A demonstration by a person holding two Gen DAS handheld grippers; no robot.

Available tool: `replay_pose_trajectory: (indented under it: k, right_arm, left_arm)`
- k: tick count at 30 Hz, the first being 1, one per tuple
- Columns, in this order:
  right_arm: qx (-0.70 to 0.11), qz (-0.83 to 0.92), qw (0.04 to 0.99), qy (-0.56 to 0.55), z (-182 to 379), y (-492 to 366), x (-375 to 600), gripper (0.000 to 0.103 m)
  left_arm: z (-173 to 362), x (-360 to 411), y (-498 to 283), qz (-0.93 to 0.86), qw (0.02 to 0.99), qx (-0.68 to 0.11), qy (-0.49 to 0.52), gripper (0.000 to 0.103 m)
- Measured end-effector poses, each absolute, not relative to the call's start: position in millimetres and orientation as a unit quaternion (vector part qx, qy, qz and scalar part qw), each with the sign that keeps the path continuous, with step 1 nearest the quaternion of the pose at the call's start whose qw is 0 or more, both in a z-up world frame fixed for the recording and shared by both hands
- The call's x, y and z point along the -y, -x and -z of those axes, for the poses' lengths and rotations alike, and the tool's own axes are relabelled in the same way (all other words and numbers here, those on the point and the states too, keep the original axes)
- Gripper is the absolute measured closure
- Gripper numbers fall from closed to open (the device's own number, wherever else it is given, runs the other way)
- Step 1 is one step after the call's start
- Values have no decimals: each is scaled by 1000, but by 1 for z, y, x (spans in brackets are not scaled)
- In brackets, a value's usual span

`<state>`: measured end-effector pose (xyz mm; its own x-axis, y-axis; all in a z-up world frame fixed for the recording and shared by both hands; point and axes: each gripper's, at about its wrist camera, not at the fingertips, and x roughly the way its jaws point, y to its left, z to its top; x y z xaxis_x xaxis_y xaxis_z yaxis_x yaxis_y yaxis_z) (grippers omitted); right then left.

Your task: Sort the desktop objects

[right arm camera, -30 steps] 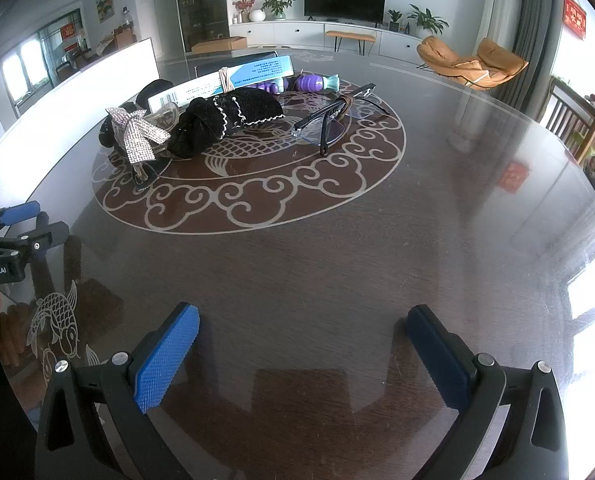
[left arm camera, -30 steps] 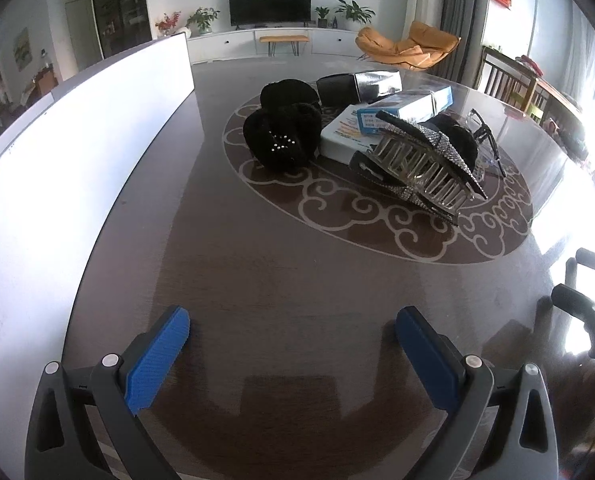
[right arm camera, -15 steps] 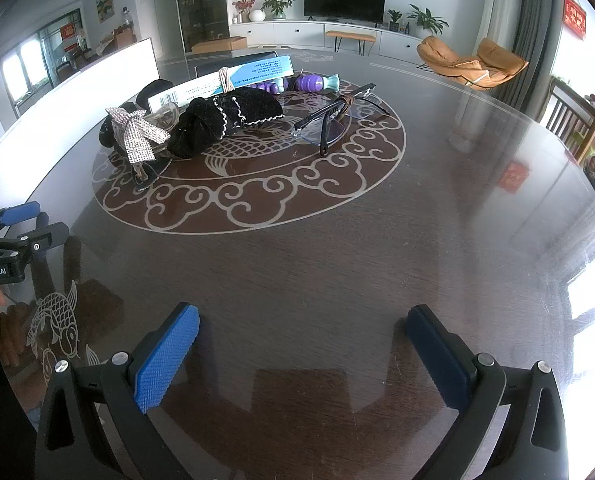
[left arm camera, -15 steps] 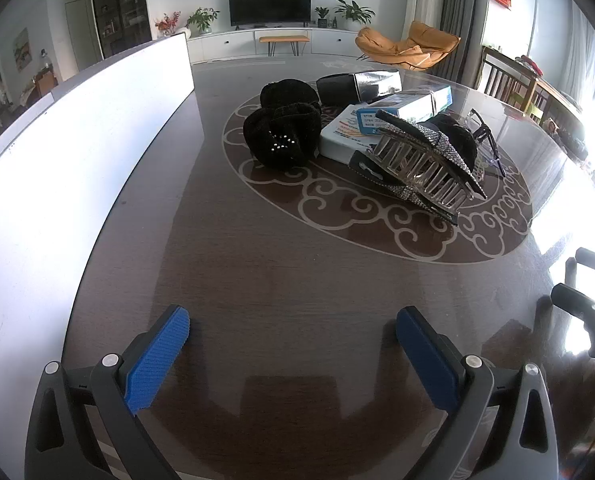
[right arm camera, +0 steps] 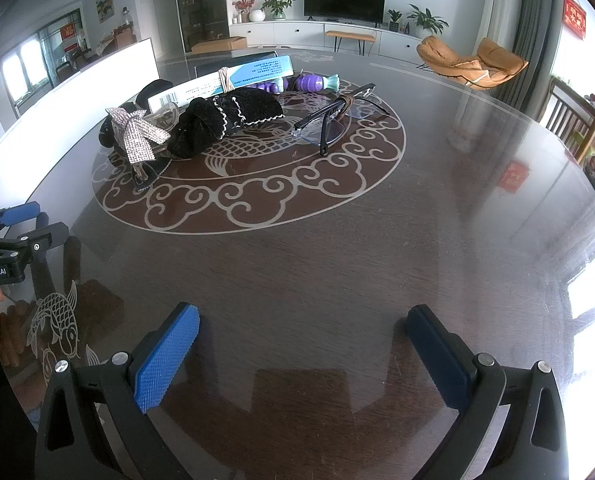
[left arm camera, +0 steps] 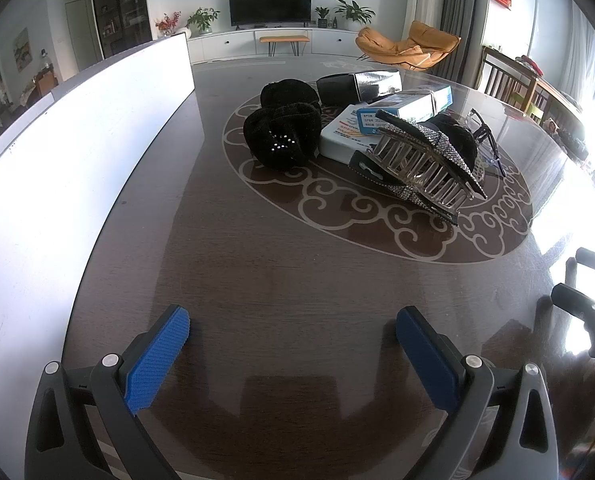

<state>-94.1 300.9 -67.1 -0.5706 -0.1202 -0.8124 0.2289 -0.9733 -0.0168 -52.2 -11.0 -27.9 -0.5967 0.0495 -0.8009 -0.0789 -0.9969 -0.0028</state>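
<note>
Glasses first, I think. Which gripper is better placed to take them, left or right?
Right, probably. From the right gripper the glasses lie across bare table. From the left gripper they sit behind the rhinestone hair claw. Both grippers are open and empty.

We see bright daylight from windows on the right, blown-out glare on the glossy table (right arm camera: 437,240), an overexposed white panel (left arm camera: 57,184) at left, soft shadows beneath the grippers, strong fisheye bending, dark vignetted corners, sharp focus throughout.
</note>
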Motion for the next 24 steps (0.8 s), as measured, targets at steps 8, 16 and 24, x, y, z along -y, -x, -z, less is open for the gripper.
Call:
replay_pose_trajectory:
  k: [8, 16, 24]
  right_arm:
    - [-60, 884, 99, -453, 67, 94, -301, 0]
    - [-60, 884, 99, -453, 67, 94, -301, 0]
    - [-60, 884, 99, -453, 67, 94, -302, 0]
  left_arm:
    - [28, 11, 52, -893, 36, -16, 448, 0]
    - [28, 11, 52, -893, 36, -17, 448, 0]
    - [26, 20, 45, -895, 63, -4, 443, 0]
